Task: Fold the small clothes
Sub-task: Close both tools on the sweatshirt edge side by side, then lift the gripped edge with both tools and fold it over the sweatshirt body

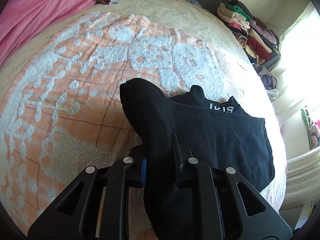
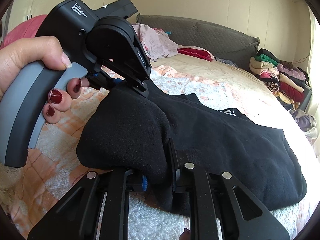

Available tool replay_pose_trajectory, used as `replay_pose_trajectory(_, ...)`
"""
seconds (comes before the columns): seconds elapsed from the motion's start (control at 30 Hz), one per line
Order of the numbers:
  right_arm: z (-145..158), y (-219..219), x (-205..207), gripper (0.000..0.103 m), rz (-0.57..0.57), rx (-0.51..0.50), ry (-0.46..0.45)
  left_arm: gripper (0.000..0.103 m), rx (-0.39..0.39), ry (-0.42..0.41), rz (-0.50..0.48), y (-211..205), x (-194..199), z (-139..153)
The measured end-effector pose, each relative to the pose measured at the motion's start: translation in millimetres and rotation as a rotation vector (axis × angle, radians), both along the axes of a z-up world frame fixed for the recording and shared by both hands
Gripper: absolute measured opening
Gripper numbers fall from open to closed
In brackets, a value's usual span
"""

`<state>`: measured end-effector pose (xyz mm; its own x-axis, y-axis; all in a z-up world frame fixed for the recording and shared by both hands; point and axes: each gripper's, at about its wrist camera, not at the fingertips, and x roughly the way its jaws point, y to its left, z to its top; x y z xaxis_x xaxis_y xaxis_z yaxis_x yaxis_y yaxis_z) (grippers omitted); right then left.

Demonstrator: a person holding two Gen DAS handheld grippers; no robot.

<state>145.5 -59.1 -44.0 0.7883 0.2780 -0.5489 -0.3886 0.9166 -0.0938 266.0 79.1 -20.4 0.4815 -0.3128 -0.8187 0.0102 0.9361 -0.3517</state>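
Observation:
A black garment (image 1: 220,132) with white lettering on its band (image 1: 221,107) lies on an orange and white fleece blanket (image 1: 80,80). My left gripper (image 1: 159,154) is shut on a bunched fold of it, which rises in a hump between the fingers. In the right wrist view, my right gripper (image 2: 159,172) is shut on the near end of the same black garment (image 2: 220,146), with cloth bulging to the left of its jaws. A hand (image 2: 30,60) holds the left gripper just above and to the left, its tips down on the cloth.
A pink duvet (image 1: 36,10) lies at the bed's far left. Crumpled pink cloth (image 2: 158,40) and a red item (image 2: 194,53) lie near the grey pillow (image 2: 210,34). A stack of folded clothes (image 2: 280,76) stands at the right edge of the bed, under a bright window.

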Motion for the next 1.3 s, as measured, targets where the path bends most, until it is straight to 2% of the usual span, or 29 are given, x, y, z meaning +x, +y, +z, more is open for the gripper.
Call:
replay_pose_trajectory(0.67, 28.9, -37.0, -24.0, 0.014, -0.055, 0.077, -0.034, 0.012, 0.098, -0.101, -0.009, -52.2, -17.1, 58.9)
replay_pose_trajectory(1.3, 46.7, -90.2, -41.2, 0.013, -0.105, 0.179, -0.039, 0.012, 0.166, -0.141, -0.029, -115.2, -30.5, 88.3)
